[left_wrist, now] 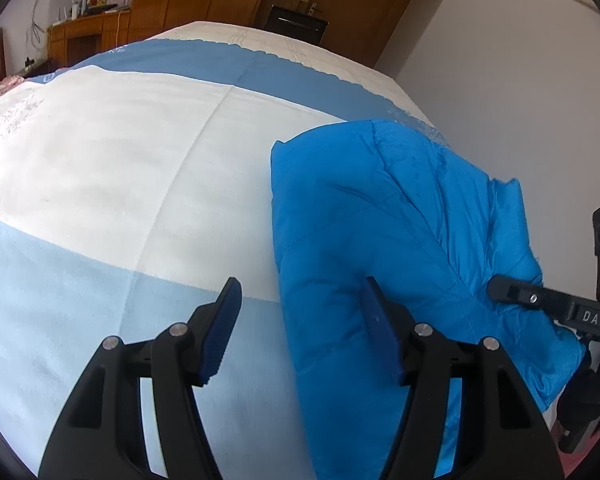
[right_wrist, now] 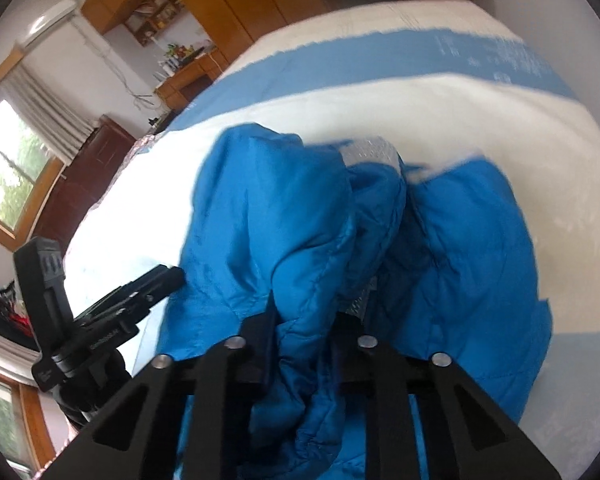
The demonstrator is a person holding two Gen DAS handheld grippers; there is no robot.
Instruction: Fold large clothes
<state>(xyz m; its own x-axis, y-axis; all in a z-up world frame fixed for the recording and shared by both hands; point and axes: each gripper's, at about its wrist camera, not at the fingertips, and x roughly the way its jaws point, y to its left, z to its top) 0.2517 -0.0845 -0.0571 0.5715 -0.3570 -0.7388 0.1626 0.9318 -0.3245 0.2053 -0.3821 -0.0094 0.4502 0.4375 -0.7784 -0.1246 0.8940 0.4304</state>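
The right claw [right_wrist: 300, 332] is clenched on a bunched edge of the bright blue quilted puffer jacket [right_wrist: 300, 232], while the left claw [left_wrist: 300, 320] hangs released just over its near panel. The jacket lies heaped, partly doubled over, on the blue-and-white striped bed [left_wrist: 120, 140]. Folding looks barely begun: flattening and squaring remain.

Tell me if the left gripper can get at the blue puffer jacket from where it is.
Probably yes. The left gripper is open, one finger already against the blue puffer jacket, nothing between. The right gripper already pinches another fold.
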